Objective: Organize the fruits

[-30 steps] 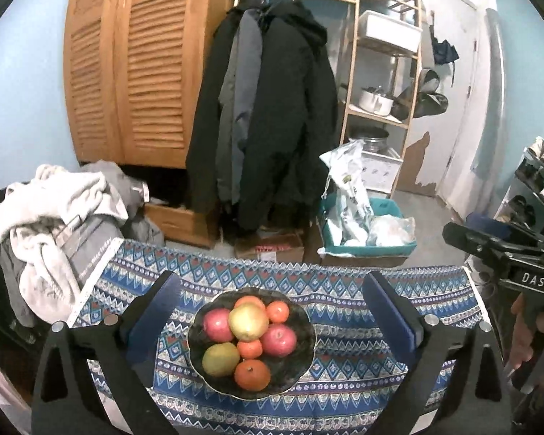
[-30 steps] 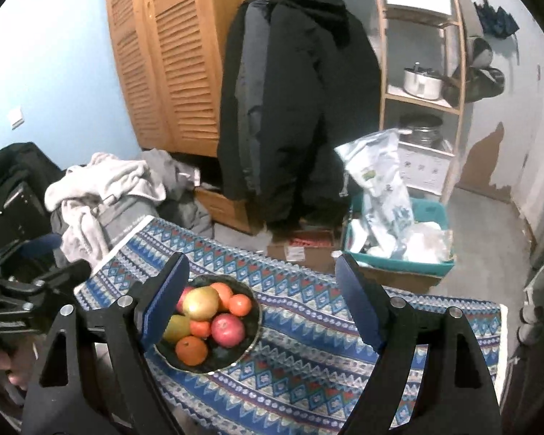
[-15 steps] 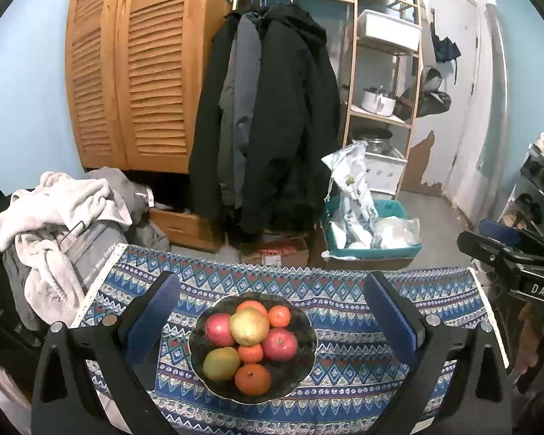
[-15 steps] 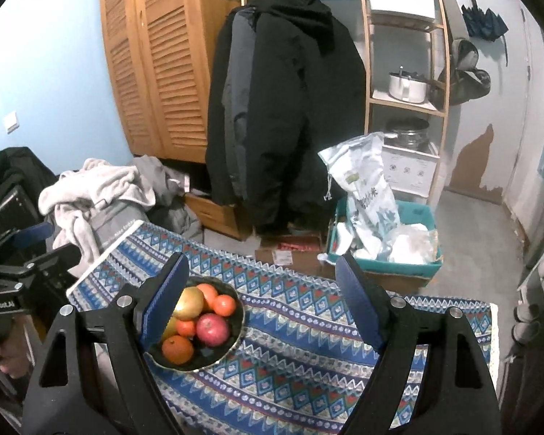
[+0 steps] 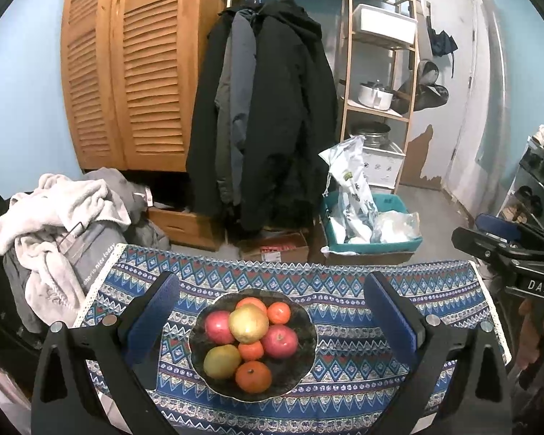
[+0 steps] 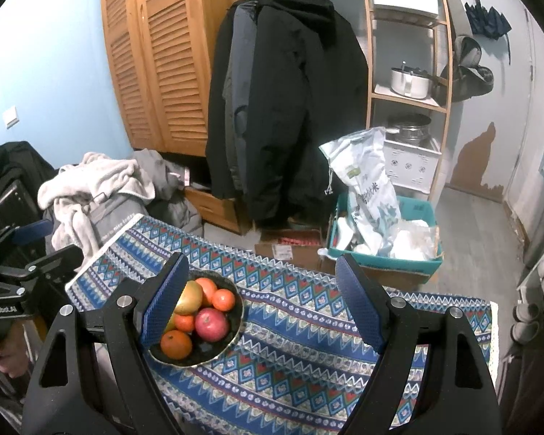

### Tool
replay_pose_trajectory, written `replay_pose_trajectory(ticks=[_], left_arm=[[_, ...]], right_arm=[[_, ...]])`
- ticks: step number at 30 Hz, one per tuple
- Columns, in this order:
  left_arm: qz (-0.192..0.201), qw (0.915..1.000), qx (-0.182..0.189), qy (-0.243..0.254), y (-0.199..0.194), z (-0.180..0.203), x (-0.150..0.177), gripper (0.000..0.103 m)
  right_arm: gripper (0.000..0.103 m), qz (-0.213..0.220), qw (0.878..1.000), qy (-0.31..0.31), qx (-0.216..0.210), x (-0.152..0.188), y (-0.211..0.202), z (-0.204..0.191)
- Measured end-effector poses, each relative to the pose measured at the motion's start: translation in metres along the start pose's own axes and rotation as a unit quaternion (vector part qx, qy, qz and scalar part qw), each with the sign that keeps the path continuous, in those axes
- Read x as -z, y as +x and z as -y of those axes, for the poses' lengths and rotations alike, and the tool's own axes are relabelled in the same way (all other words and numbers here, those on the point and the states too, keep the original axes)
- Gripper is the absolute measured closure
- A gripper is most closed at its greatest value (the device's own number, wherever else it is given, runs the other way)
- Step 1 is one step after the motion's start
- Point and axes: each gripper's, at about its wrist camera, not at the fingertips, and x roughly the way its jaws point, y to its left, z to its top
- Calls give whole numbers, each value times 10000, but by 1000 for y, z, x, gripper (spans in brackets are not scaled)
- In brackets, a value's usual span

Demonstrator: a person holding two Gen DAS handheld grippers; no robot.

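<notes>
A dark bowl (image 5: 301, 359) sits on a blue patterned tablecloth (image 5: 362, 373), heaped with red apples (image 5: 279, 340), a yellow apple (image 5: 248, 323), a green-yellow pear (image 5: 221, 360) and several small oranges (image 5: 253, 377). My left gripper (image 5: 270, 311) is open and held above the bowl, nothing between its fingers. In the right wrist view the same bowl (image 6: 235, 322) lies lower left, partly hidden behind the left finger. My right gripper (image 6: 261, 304) is open and empty above the cloth (image 6: 308, 355), right of the bowl. Each gripper shows at the edge of the other's view.
Behind the table hang dark coats (image 5: 272, 108) beside a wooden louvred wardrobe (image 5: 134, 72). A heap of clothes (image 5: 61, 217) lies at the left, a teal bin with bags (image 5: 370, 228) and a shelf rack (image 5: 377, 90) at the right.
Both grippers have risen and drawn back slightly from the table; the bowl sits a little lower and smaller in both views. Both stay open.
</notes>
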Motion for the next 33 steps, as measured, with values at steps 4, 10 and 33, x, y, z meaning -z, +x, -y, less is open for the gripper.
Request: replay_pose_trajectory(ticks=[4, 10, 33], left_arm=[[4, 10000, 20, 4, -1, 0, 1, 1], [-12, 10000, 24, -38, -2, -2, 0, 1], [-14, 10000, 47, -26, -1, 0, 0, 1]], right_arm=[[21, -5, 10000, -13, -15, 0, 0, 0], [21, -24, 10000, -22, 1, 1, 2, 0], [21, -79, 10000, -19, 21, 3, 6, 1]])
